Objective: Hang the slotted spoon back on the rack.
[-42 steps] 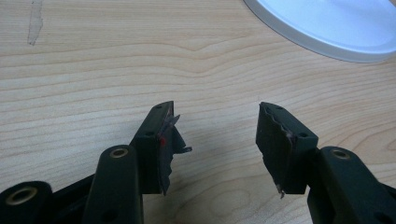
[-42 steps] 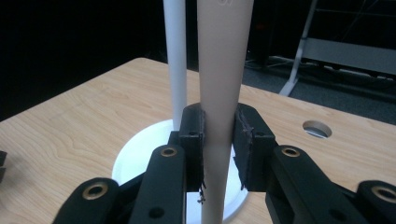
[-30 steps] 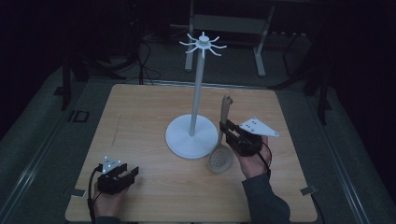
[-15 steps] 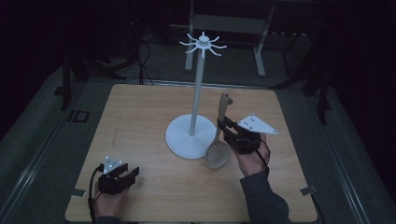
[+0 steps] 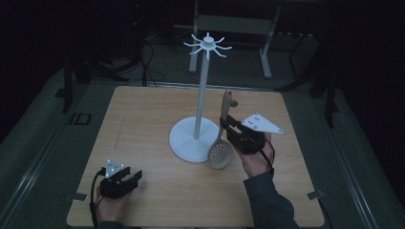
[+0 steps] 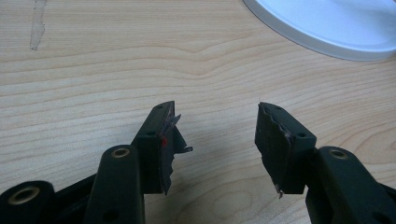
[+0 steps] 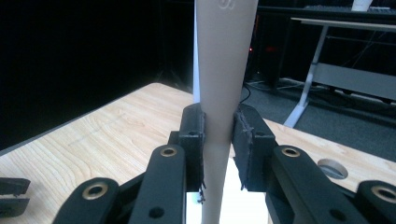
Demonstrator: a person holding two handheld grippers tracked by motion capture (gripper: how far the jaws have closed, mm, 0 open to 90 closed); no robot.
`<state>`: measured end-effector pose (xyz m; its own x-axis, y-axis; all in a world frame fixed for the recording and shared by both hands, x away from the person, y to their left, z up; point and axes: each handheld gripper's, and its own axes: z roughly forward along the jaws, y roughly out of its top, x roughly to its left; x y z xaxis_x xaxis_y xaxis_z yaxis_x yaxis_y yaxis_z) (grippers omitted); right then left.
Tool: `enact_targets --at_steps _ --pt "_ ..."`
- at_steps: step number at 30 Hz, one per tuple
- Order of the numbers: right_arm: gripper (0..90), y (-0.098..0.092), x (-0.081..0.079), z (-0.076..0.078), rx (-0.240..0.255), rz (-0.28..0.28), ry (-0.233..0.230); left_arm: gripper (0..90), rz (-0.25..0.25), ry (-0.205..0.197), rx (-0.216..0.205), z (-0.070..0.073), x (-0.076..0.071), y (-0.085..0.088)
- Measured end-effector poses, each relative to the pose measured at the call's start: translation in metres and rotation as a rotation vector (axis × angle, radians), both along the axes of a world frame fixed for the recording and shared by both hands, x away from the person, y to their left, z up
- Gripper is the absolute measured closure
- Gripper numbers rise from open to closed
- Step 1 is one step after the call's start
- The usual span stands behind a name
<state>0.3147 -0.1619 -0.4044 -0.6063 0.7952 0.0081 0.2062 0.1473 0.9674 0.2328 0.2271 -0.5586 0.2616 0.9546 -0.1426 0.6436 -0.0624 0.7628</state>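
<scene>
My right gripper is shut on the handle of a wooden slotted spoon. The spoon stands nearly upright, bowl down, right beside the round base of a white hook stand. In the right gripper view the pale spoon handle rises between the pads of my right gripper, which press on it from both sides. My left gripper rests at the table's near left, apart from the stand. Its jaws stand open over bare wood in the left gripper view, with the stand base ahead at the upper right.
The wooden table has bare room on its left half and along the front. The stand's hooked crown sits high above the spoon. A metal frame stands beyond the far edge in the dark.
The right gripper and the spoon have edged slightly up and away, and the bowl now sits closer to the stand's base. The left gripper has not moved.
</scene>
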Motion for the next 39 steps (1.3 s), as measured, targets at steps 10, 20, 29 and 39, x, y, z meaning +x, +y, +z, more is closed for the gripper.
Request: enact_targets --at_steps 10,20,29,39 --pt "74.3 0.003 0.004 0.015 0.014 -0.001 -0.023 48.5 0.002 -0.002 -0.001 0.000 0.000 0.000" --pt "74.4 0.006 0.008 0.028 0.024 -0.003 -0.037 48.5 0.003 -0.003 -0.003 0.000 0.000 0.001" --pt "74.4 0.007 0.013 0.037 0.020 -0.005 -0.045 48.5 0.004 -0.004 -0.004 0.001 0.000 0.001" --pt "74.3 0.008 0.015 0.045 0.019 -0.009 -0.060 48.5 0.007 -0.005 -0.007 0.001 0.000 0.002"
